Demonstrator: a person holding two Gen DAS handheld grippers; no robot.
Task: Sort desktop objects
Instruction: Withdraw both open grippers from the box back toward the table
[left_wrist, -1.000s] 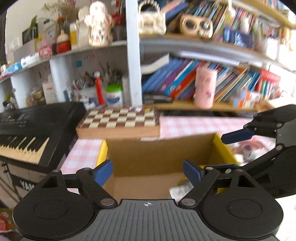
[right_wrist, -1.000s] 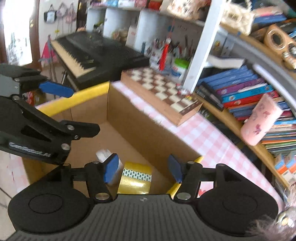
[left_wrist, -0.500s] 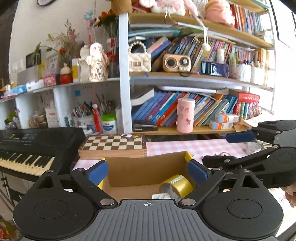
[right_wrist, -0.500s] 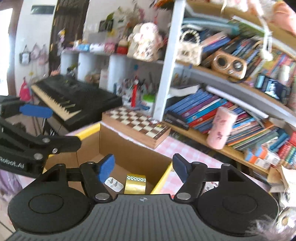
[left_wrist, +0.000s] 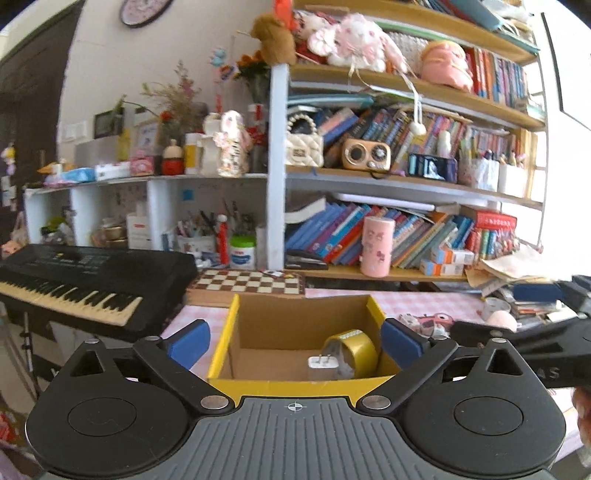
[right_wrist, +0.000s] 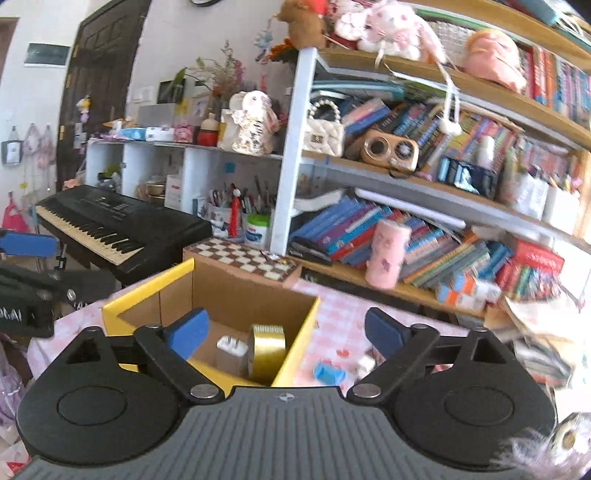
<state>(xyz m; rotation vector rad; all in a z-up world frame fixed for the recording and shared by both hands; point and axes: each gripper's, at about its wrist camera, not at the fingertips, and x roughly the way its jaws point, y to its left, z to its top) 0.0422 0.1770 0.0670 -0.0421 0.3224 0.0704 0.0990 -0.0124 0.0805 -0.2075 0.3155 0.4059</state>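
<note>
Yellow-rimmed cardboard box (left_wrist: 295, 325) sits on the pink checked tablecloth (right_wrist: 343, 332), holding a gold tape roll (left_wrist: 354, 350) at 3 o'clock of a white plug adapter (left_wrist: 325, 363), the two touching. Left gripper (left_wrist: 293, 338) and right gripper (right_wrist: 286, 328) have jaws just opened wide, nothing between them. Small blue object (right_wrist: 328, 373) lies on the cloth at 3 o'clock of the box.

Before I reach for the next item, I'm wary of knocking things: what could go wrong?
The gold roll of tape stands on edge against the yellow-rimmed cardboard box wall beside the white plug adapter; a bump could roll it. The small blue item lies near loose clutter on the pink checked tablecloth, so the open right gripper might scatter neighbours.
</note>
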